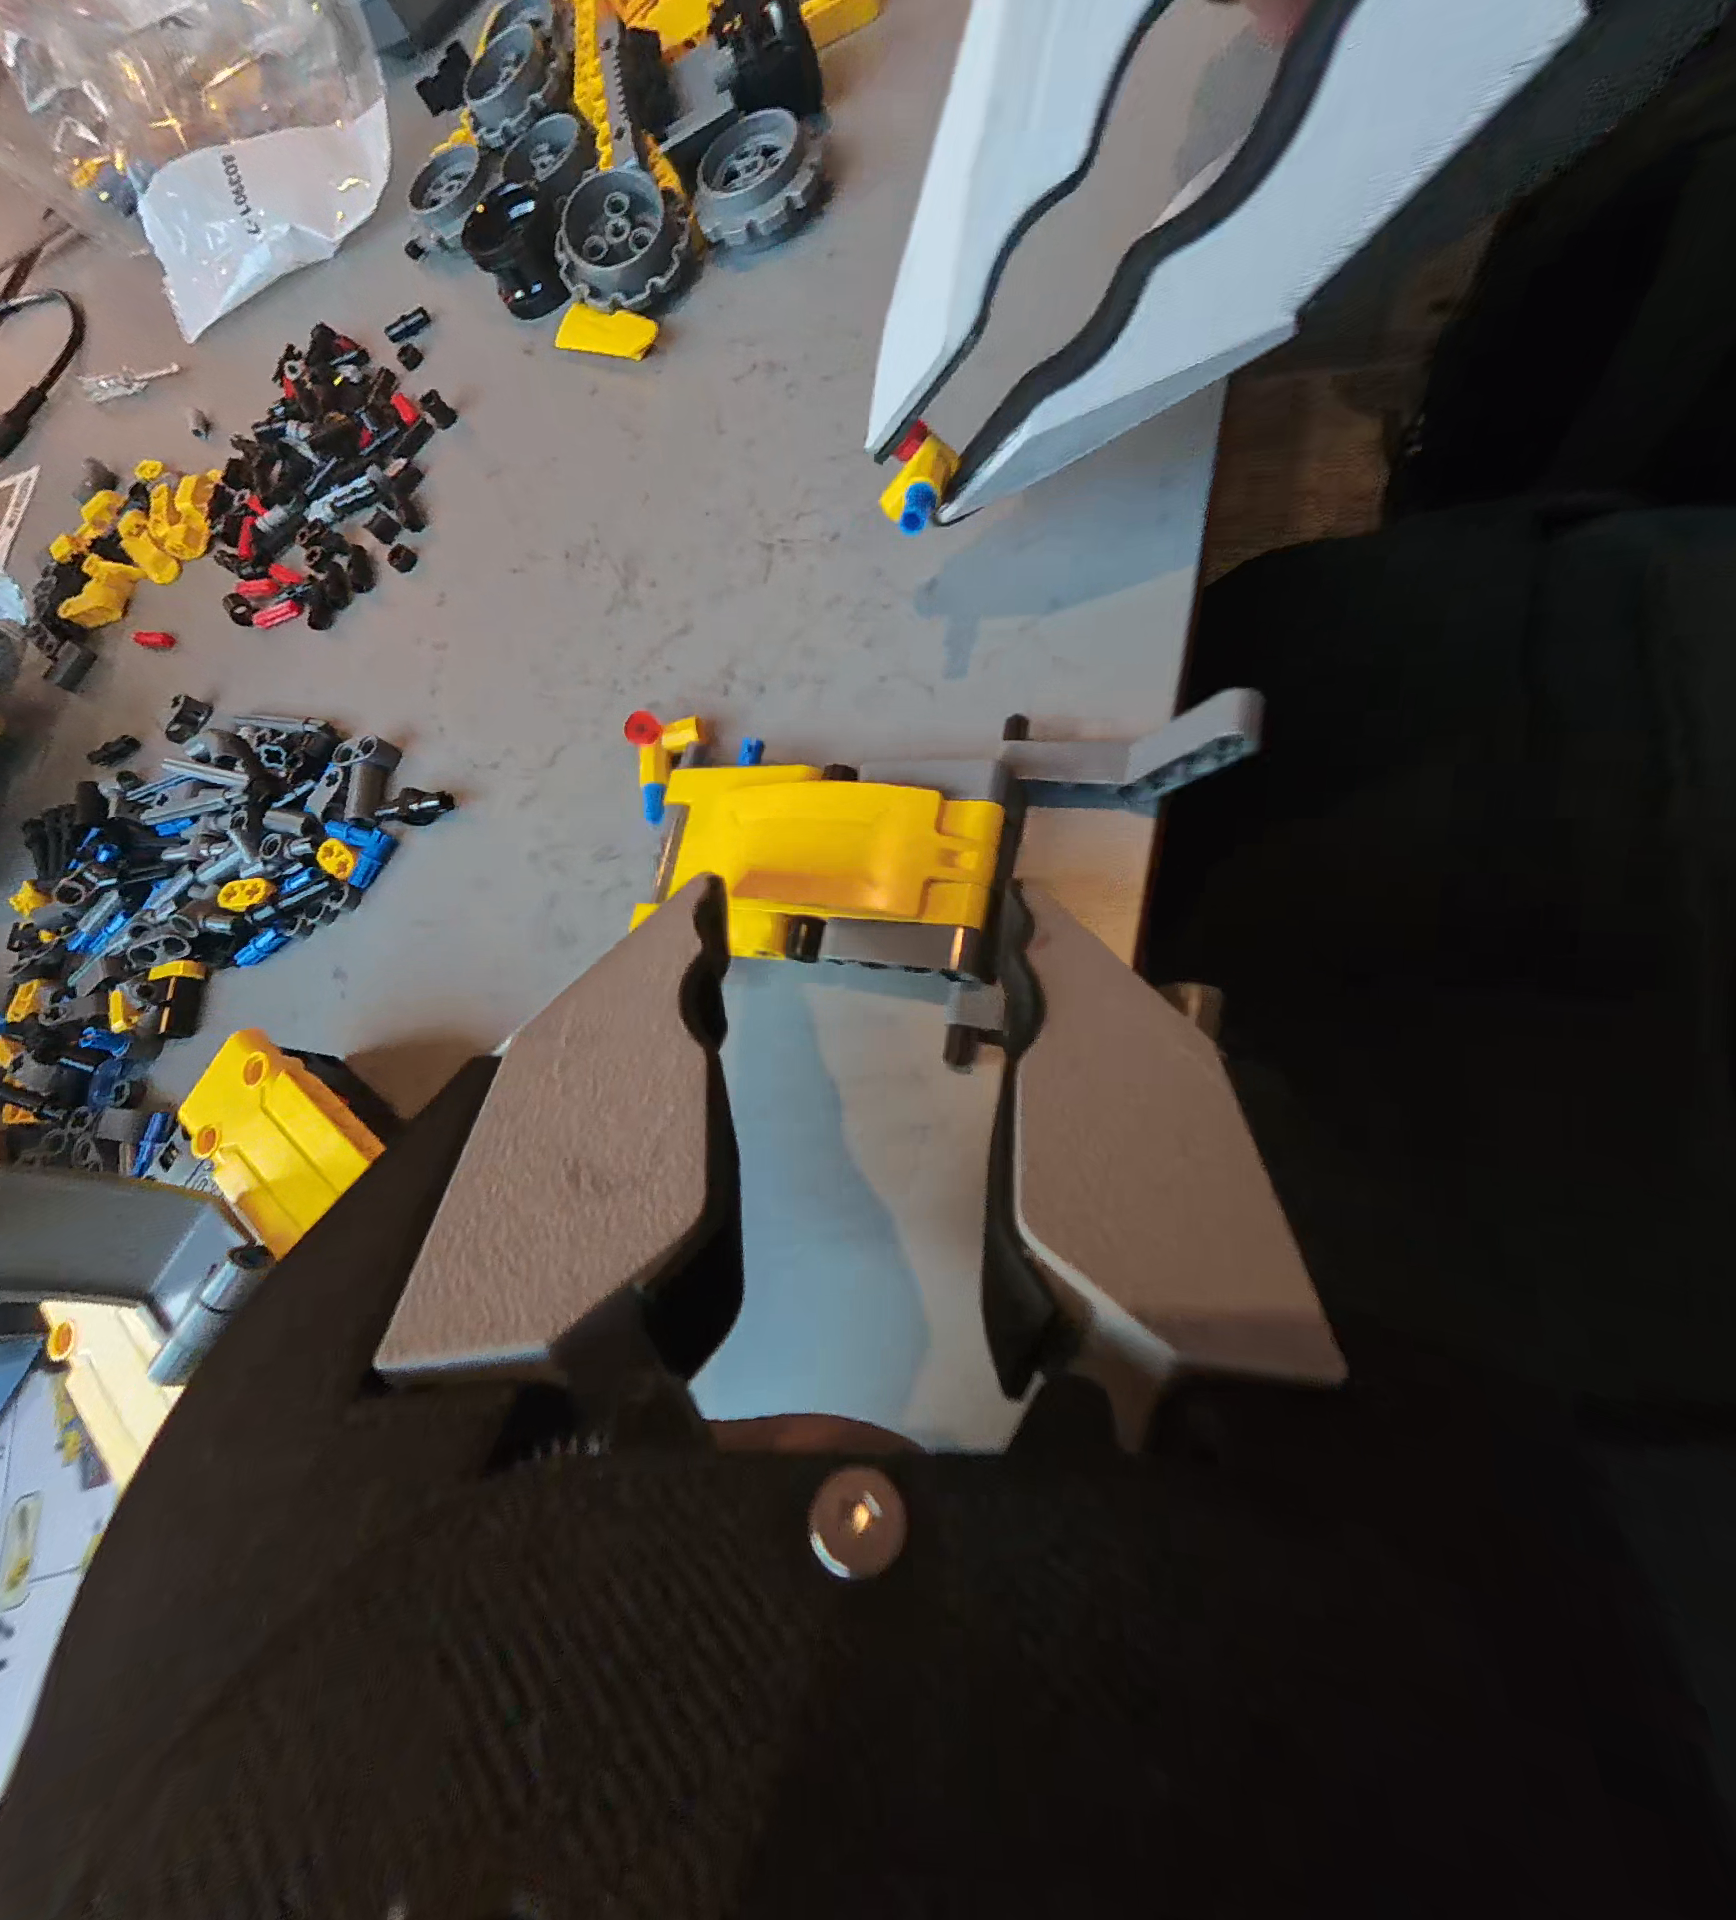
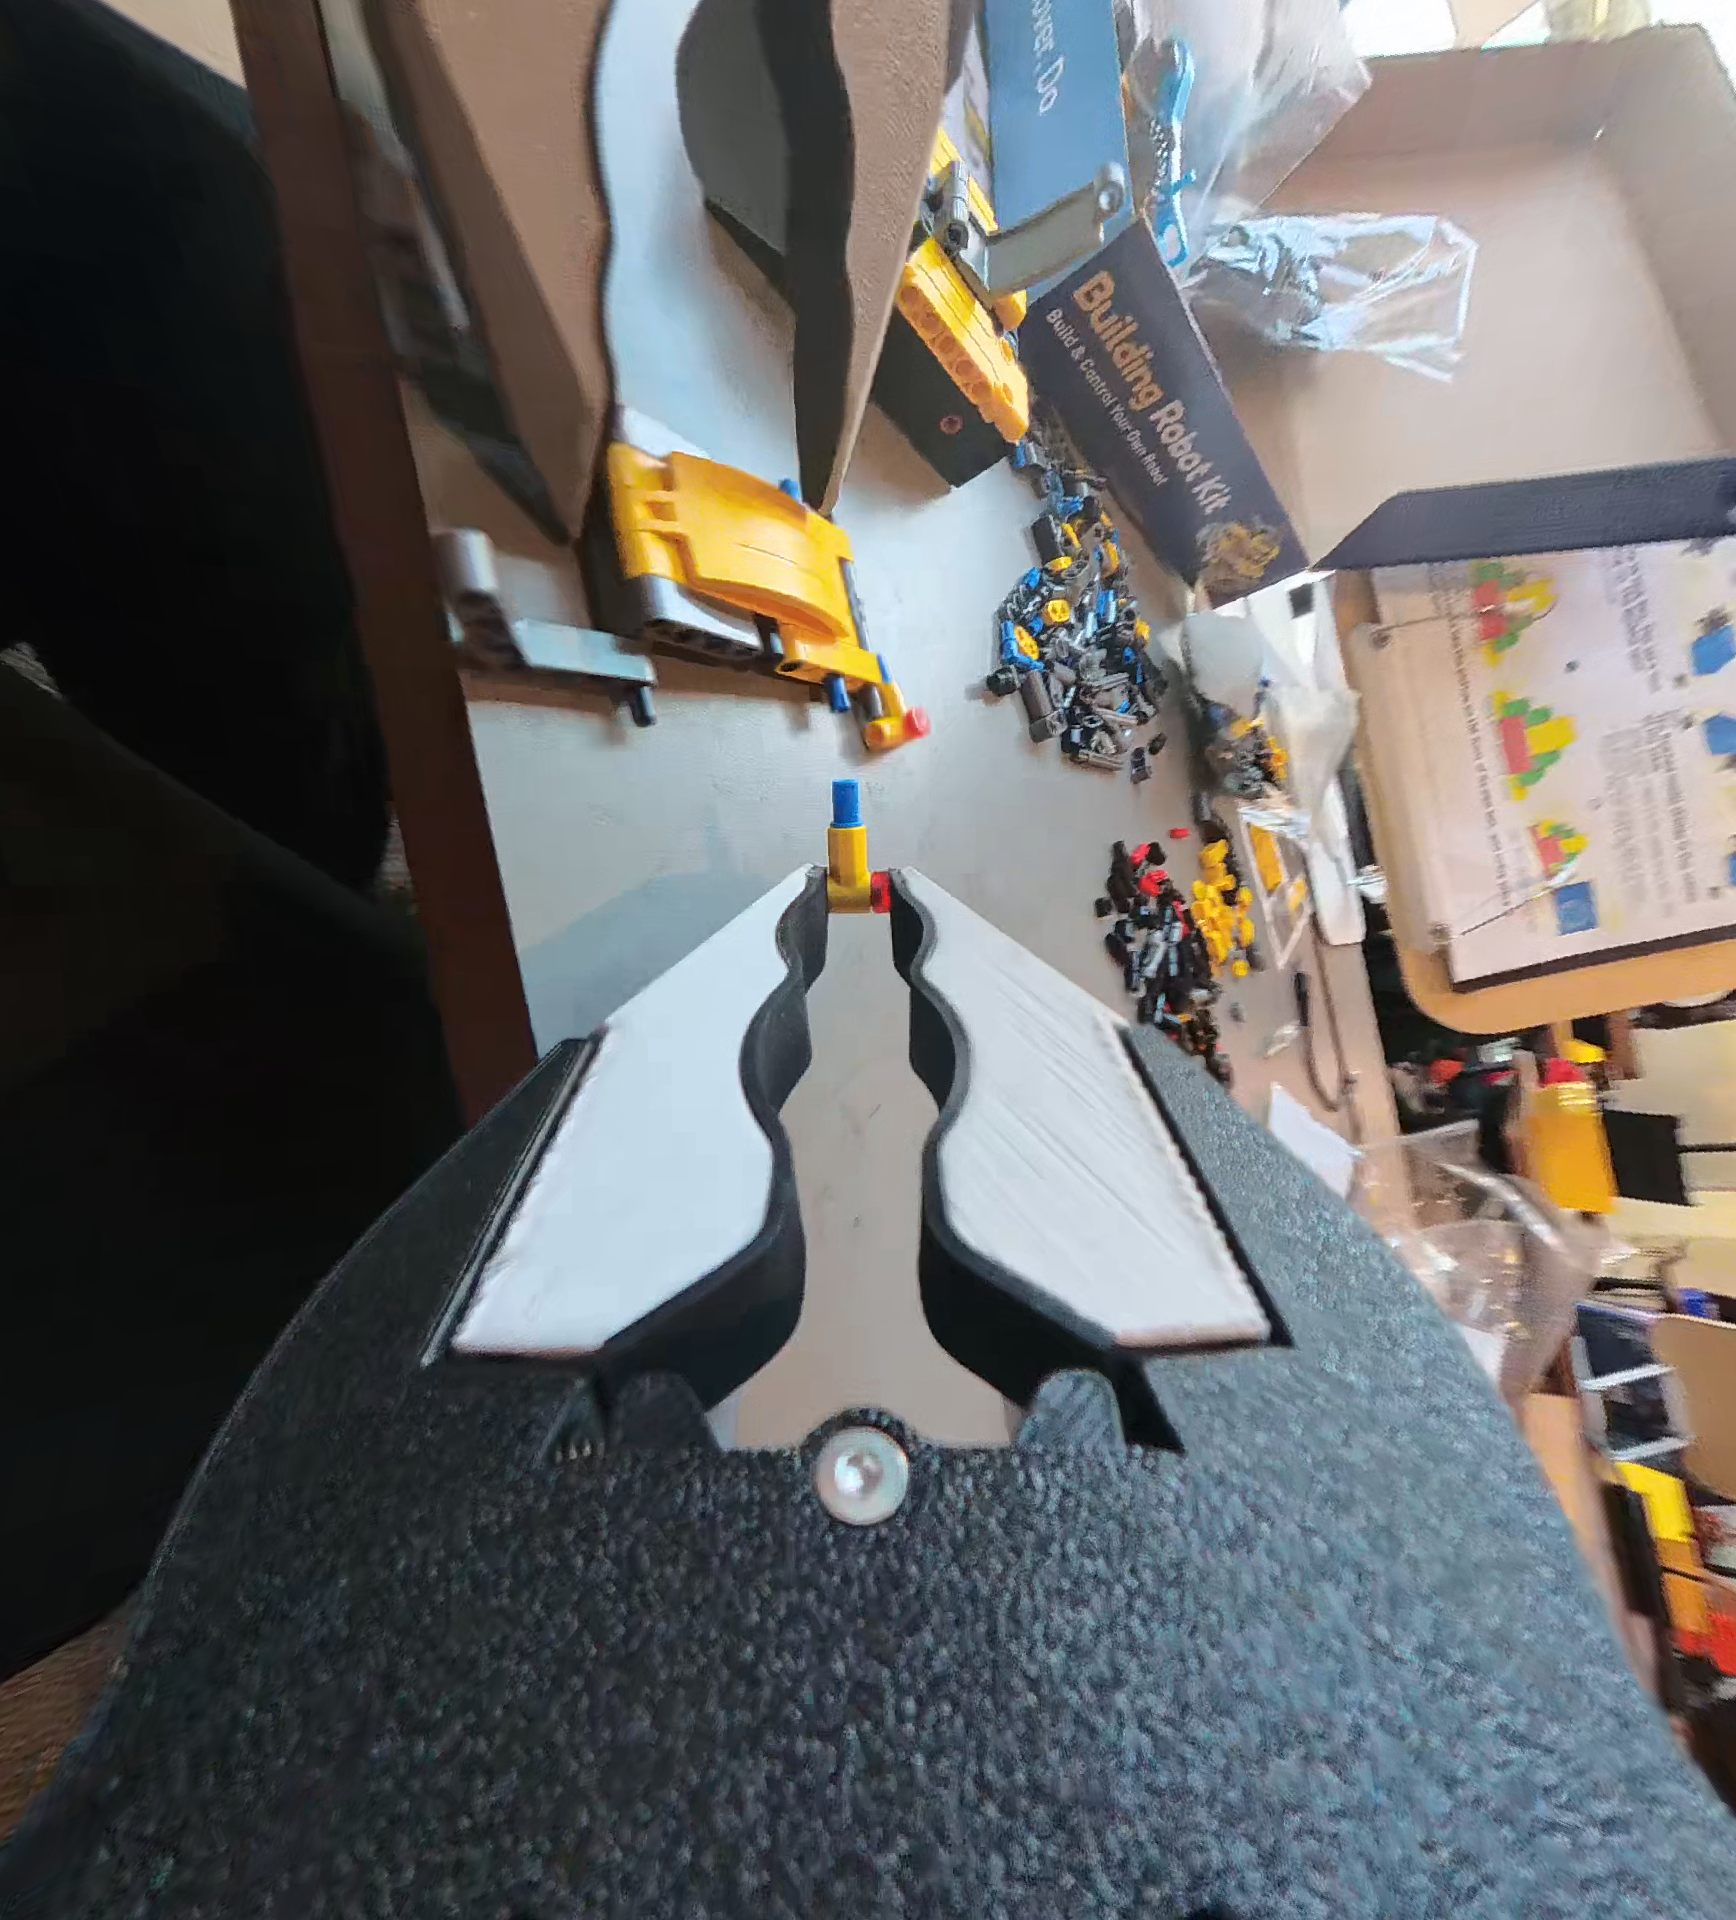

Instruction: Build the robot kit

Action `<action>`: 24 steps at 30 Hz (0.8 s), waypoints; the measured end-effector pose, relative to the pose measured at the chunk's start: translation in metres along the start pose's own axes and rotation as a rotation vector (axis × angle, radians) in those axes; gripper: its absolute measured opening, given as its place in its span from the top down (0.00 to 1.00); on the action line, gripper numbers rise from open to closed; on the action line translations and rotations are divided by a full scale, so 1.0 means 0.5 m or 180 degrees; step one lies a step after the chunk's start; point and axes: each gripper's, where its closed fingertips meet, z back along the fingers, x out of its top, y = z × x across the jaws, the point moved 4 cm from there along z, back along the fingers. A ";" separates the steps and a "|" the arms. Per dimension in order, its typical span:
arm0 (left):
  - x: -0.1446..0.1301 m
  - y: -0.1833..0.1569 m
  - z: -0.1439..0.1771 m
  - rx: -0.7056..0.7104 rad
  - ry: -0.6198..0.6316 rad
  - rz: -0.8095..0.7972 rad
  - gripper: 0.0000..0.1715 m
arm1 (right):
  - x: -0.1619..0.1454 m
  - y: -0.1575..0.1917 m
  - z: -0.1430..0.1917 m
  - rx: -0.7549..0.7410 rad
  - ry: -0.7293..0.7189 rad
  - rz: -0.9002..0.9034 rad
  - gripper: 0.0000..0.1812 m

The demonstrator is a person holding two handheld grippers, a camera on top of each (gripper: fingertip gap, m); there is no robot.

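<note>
Two grippers are working near the worktop's (image 1: 635, 582) front edge. Left gripper (image 1: 859, 935) is clamping its dark fingers on the yellow-and-grey assembly (image 1: 833, 842) lying there, while right gripper (image 2: 856, 885) is pinching a small yellow connector (image 2: 848, 857) with a blue pin, hovering just beside it. Judging by the layout, keeping the assembly pressed flat and the pin squarely aligned would help. Loose part piles (image 1: 209, 883) are lying toward the far side.

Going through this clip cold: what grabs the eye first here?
The right gripper pinches a small yellow connector with a blue pin above the grey table. Near the table's edge, the left gripper clasps a yellow and grey brick assembly, with heaps of loose small parts beyond.
</note>
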 end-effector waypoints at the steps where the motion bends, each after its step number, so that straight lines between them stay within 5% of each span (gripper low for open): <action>1: -0.002 0.006 -0.003 0.0059 0.0032 -0.0029 0.73 | 0.000 0.001 -0.001 -0.0060 -0.0001 0.0105 0.94; 8: 0.017 0.007 0.014 -0.0097 -0.0041 0.0102 0.70 | 0.012 0.004 0.002 -0.0260 0.0034 0.0435 0.94; 16: 0.106 -0.005 0.000 -0.0685 -0.0346 0.0621 0.88 | 0.050 0.000 0.006 -0.0410 -0.0117 0.0647 0.94; 24: 0.113 -0.013 -0.020 -0.0905 -0.0353 0.0687 0.98 | 0.057 0.000 0.016 -0.0451 -0.0134 0.0698 0.94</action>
